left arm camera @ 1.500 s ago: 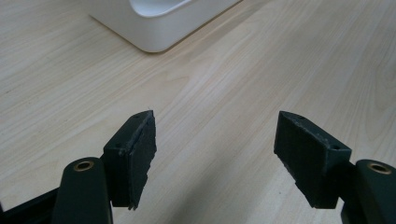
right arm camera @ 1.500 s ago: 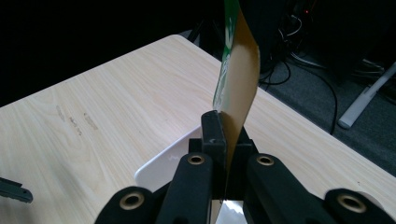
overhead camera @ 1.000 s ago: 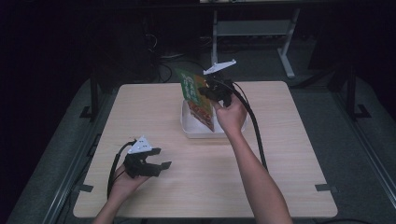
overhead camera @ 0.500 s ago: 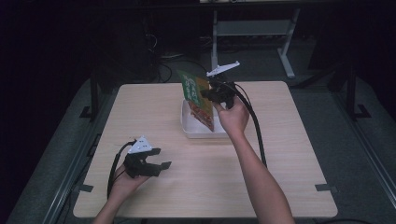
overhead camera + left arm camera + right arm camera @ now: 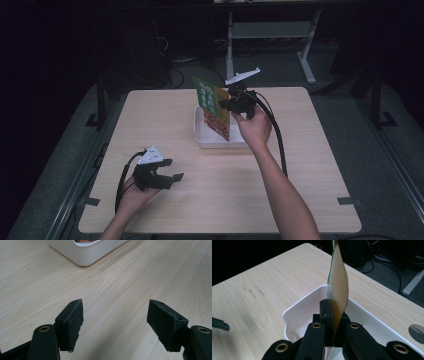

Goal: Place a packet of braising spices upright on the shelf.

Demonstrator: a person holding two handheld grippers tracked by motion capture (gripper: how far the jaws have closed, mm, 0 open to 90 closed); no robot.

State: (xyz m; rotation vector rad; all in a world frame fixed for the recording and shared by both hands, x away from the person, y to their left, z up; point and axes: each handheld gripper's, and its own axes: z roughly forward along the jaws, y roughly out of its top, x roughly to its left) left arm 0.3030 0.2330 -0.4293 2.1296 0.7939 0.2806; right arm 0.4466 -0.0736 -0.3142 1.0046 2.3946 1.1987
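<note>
A dark room surrounds a pale wooden tabletop (image 5: 165, 120), with desk legs and loose cables on the floor beyond its far edge. A white tray (image 5: 200, 135) sits near the middle of the tabletop, slightly toward the far side. The right gripper (image 5: 231, 104) holds a flat snack packet (image 5: 212, 107), green at the top and orange-red lower down, upright above the tray; in the right gripper view the jaws are clamped tight on the packet's thin edge (image 5: 337, 290), with the white tray (image 5: 294, 312) directly beneath. From the high view the packet's lower corner seems to reach down to or into the tray, though whether it touches the floor of the tray I cannot tell.

The left gripper (image 5: 162, 176) rests low near the front left of the tabletop, well apart from the tray, its jaws spread wide with nothing between them; in the left gripper view (image 5: 115, 320) bare wood lies between the pads and a corner of the tray (image 5: 85, 255) shows farther off.

The step in hand looks like placing the packet in the tray. The next move probably calls for lowering the packet until it settles inside the walls, perhaps tipping it flat, and only then parting the jaws so it does not topple over the rim
</note>
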